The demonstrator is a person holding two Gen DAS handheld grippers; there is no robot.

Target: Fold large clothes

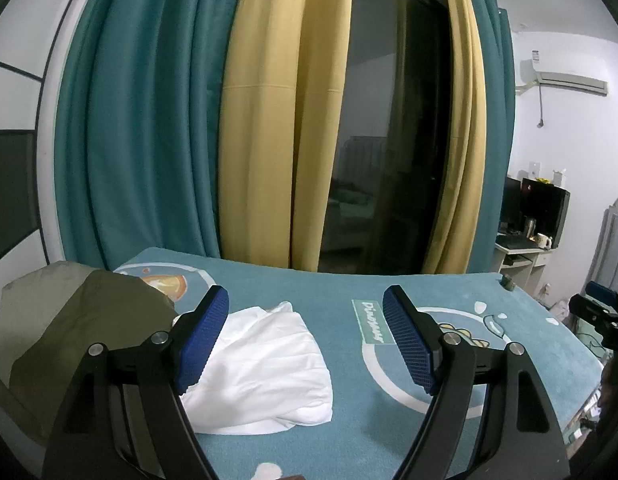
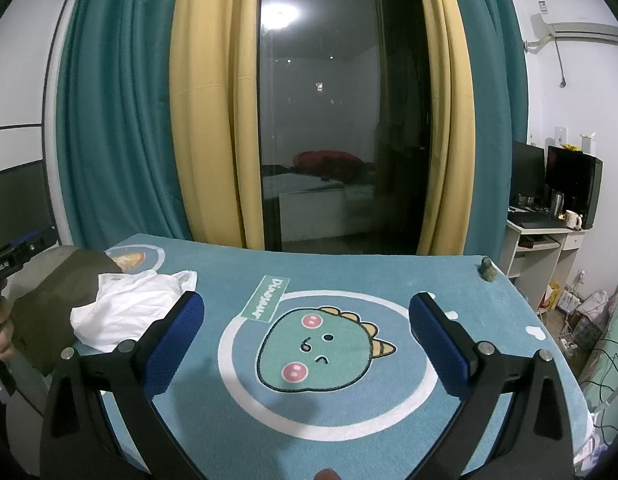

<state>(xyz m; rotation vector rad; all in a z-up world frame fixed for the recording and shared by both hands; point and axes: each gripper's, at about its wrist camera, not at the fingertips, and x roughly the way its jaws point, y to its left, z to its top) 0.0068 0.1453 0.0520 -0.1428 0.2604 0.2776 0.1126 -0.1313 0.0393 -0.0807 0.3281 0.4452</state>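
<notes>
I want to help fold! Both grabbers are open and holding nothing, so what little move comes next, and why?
Probably ease the left gripper down onto the near edge of the white garment and close. Its jaws stand open and empty with that crumpled cloth right below them, while the right gripper hangs open over bare blue mat. The olive garment sits farther left.

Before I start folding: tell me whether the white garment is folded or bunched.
Bunched: the white garment lies crumpled in loose wrinkles beside the olive garment.
</notes>
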